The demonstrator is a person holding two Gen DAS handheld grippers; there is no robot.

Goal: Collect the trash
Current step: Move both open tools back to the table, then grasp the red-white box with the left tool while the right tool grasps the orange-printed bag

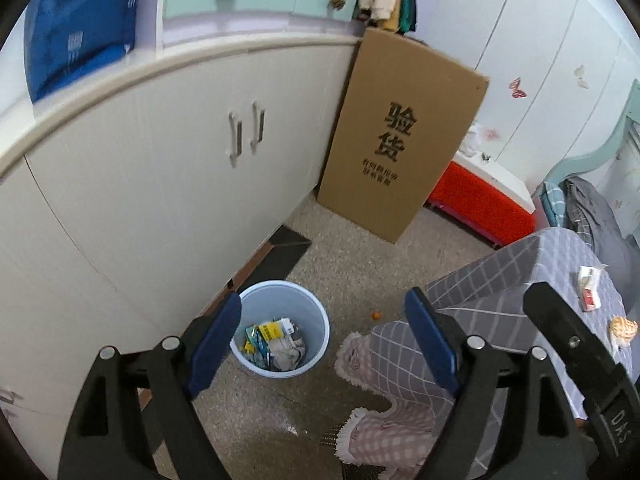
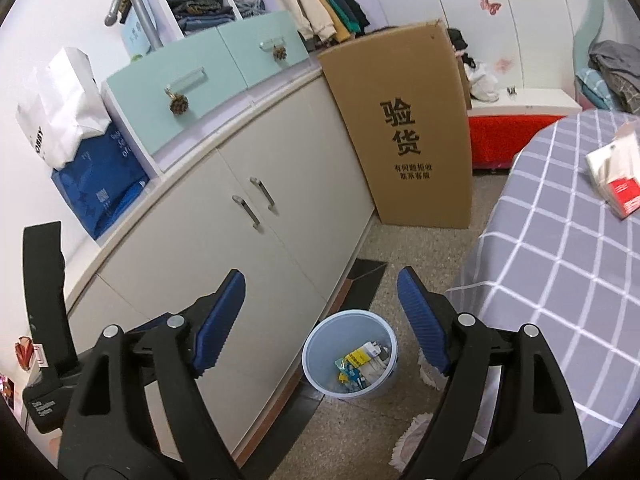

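Observation:
A light blue trash bin [image 1: 285,328] stands on the floor by the white cabinet; it also shows in the right wrist view [image 2: 349,354]. It holds wrappers and crumpled paper [image 1: 276,344]. My left gripper [image 1: 326,340] is open and empty, above the bin. My right gripper [image 2: 320,316] is open and empty, higher above the bin. On the checked tablecloth lie a red and white carton [image 1: 589,288], a crumpled orange-white scrap [image 1: 623,328] and a tissue pack [image 2: 614,172]. A small orange bit [image 1: 375,314] lies on the floor.
A white cabinet [image 1: 160,168] runs along the left. A tall cardboard box [image 1: 400,136] leans at its end. A red and white bench [image 1: 480,200] stands behind. The table with grey checked cloth [image 2: 560,264] fills the right. Pink slippers [image 1: 384,428] lie below.

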